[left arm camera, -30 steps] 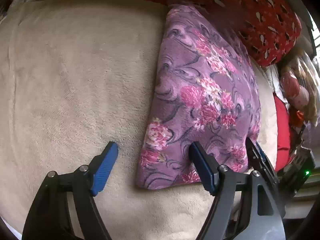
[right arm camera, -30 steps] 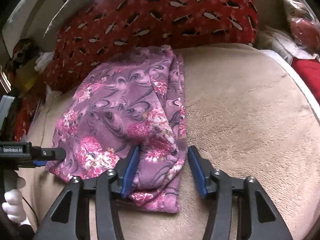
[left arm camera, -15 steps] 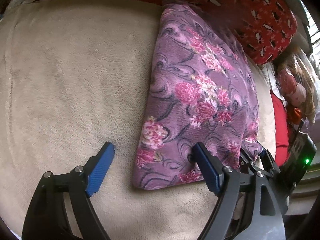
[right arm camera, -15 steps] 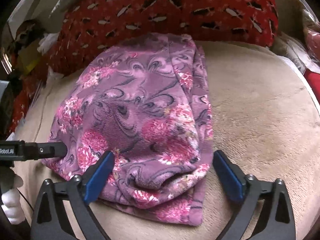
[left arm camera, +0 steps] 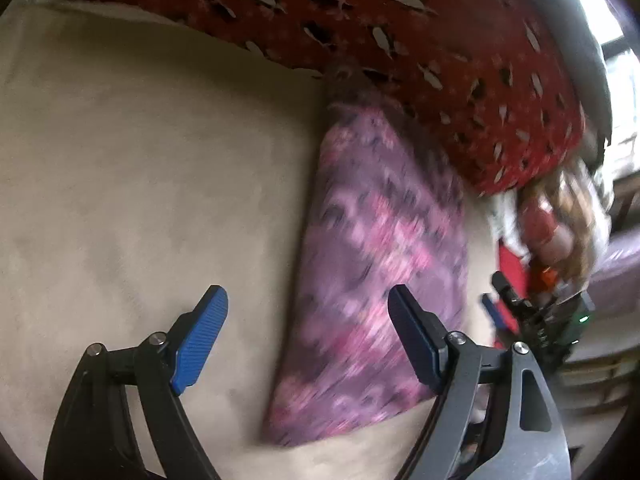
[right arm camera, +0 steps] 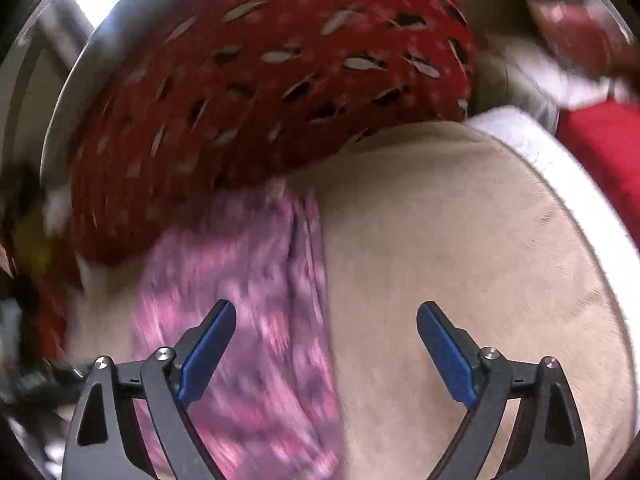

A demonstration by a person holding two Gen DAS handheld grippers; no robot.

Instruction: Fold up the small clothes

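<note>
A folded purple garment with pink flowers lies on a beige blanket; it also shows in the right wrist view. My left gripper is open and empty, raised above the garment's left edge. My right gripper is open and empty, above the garment's right edge, and shows small at the right of the left wrist view. Both views are blurred by motion.
A red pillow with pale leaf marks lies behind the garment, also in the right wrist view. Red and white cloth sits at the right. Bagged items lie beyond the blanket's right edge.
My right gripper opened and let go of the garment's near edge. Both grippers have pulled up and back from the garment, which lies folded on the blanket.
</note>
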